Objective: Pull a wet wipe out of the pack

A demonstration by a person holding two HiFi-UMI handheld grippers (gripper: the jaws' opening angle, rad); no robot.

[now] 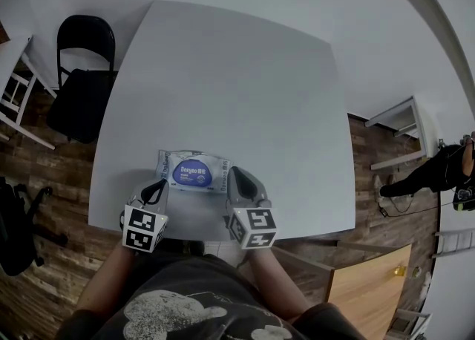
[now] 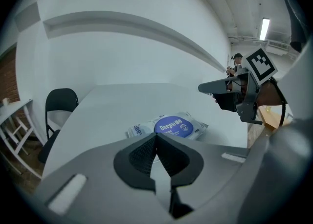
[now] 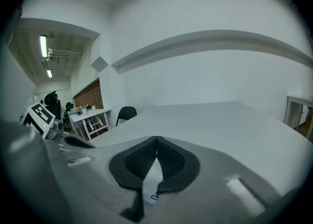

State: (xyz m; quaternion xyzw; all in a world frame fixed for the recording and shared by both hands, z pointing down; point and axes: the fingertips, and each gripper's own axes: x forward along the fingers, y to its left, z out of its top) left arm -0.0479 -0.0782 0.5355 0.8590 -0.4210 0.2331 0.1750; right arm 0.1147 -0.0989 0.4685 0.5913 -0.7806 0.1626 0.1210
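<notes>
A wet wipe pack (image 1: pixel 194 171) with a round blue label lies flat on the white table (image 1: pixel 223 86) near its front edge. In the left gripper view the pack (image 2: pixel 171 126) sits just beyond the jaw tips. My left gripper (image 1: pixel 157 187) is shut and empty, close to the pack's left end. My right gripper (image 1: pixel 235 175) is shut and empty too, at the pack's right end. A sliver of the pack (image 3: pixel 152 192) shows below the shut right jaws. The right gripper (image 2: pixel 208 88) hangs above the table in the left gripper view.
A black chair (image 1: pixel 80 79) stands left of the table. A white rack (image 1: pixel 15 93) is at the far left, white shelving (image 1: pixel 401 134) at the right. A wooden panel (image 1: pixel 367 279) sits at the lower right. A person (image 2: pixel 237 60) stands far off.
</notes>
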